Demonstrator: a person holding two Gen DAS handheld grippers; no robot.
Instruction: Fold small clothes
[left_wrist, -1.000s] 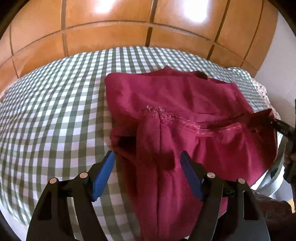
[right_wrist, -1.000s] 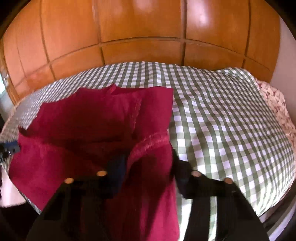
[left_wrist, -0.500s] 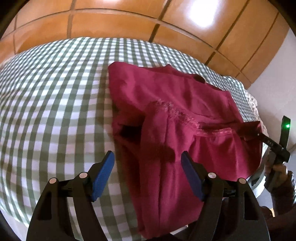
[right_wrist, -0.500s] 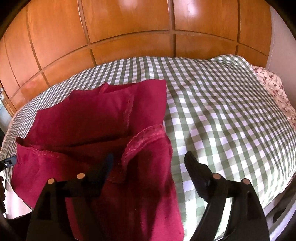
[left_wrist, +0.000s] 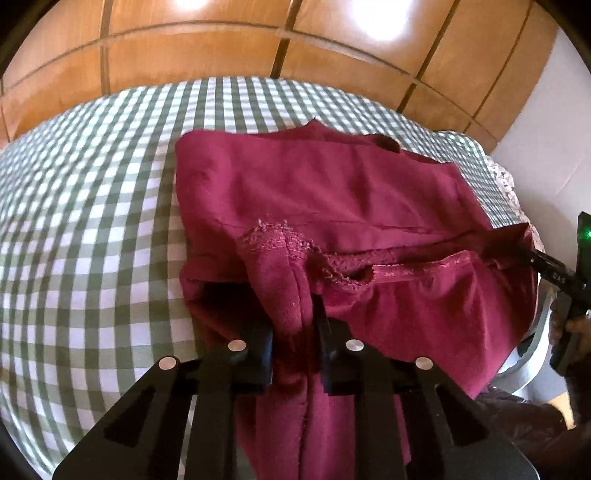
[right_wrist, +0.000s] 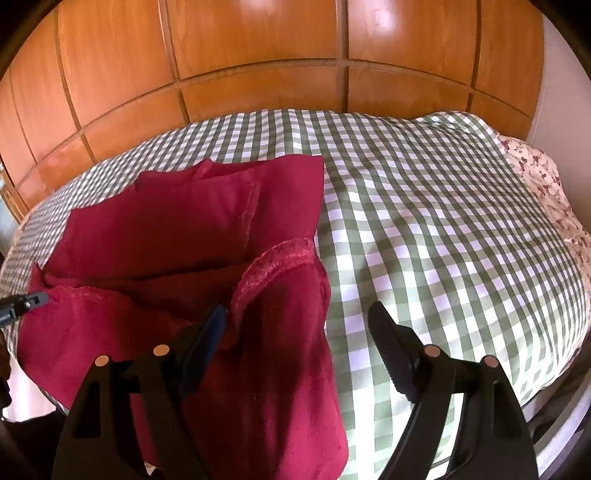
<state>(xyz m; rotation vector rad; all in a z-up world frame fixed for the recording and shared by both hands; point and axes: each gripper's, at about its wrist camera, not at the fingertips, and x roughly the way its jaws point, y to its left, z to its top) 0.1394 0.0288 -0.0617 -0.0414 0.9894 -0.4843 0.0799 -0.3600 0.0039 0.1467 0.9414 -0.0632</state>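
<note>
Left hand-held gripper (left_wrist: 295, 332) closing on red garment (left_wrist: 332, 206) fold.

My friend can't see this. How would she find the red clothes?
Look at the bed with the green-and-white checked cover below the wooden panels. The dark red garment lies crumpled near its front edge. It is the only plain red thing, with a lacy hem.

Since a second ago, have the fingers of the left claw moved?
Yes. The left claw is closing: its fingers, earlier spread wide apart over the green checked bedspread, now pinch a fold of the dark red fabric garment.
</note>
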